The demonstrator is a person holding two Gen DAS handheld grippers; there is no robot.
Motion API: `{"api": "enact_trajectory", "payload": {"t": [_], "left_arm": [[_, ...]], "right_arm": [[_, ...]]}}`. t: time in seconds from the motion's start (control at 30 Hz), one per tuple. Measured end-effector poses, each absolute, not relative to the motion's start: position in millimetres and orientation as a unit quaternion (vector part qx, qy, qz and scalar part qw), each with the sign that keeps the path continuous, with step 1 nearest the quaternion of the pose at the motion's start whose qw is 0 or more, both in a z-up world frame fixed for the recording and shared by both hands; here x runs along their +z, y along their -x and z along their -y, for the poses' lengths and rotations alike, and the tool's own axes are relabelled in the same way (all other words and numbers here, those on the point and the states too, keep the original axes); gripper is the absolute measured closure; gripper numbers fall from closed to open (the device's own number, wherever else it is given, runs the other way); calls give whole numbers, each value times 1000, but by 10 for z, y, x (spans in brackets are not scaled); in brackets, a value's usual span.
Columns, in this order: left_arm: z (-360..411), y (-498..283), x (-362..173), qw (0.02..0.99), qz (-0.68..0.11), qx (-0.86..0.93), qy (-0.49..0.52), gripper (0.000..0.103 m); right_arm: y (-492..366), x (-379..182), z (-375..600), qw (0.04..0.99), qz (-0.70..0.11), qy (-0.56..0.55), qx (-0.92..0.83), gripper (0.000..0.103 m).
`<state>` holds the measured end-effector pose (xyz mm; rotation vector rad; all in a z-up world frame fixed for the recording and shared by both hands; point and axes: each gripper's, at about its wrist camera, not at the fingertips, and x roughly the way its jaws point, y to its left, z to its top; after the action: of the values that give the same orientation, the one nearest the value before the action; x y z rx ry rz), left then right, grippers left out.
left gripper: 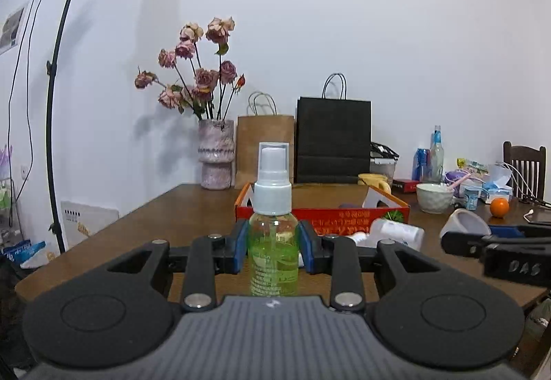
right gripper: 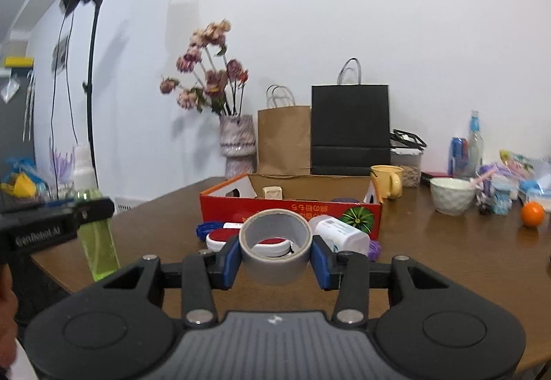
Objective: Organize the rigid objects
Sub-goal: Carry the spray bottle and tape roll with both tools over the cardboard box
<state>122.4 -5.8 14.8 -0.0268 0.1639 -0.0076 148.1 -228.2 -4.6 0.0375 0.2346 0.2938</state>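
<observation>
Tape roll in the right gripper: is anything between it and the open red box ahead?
Nothing tall. The right gripper holds the tape roll above the table; a red-and-white round case and a lying white bottle sit before the red box, low enough to pass over.

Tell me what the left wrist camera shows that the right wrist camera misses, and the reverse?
Left only: a wooden chair at far right. Right only: a wooden cube inside the red box, and a blue cord before it. Both: the left gripper clamping the green spray bottle, the vase, paper bags, bowl and orange.
</observation>
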Motion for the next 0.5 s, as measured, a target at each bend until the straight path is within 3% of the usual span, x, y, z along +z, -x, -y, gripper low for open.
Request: {"api": "enact_trajectory", "payload": {"t": [0.5], "left_arm": [[7, -1433, 204, 996, -84, 2, 22, 72]], "right_arm": [[-1641, -90, 2343, 983, -122, -17, 137, 61]]}}
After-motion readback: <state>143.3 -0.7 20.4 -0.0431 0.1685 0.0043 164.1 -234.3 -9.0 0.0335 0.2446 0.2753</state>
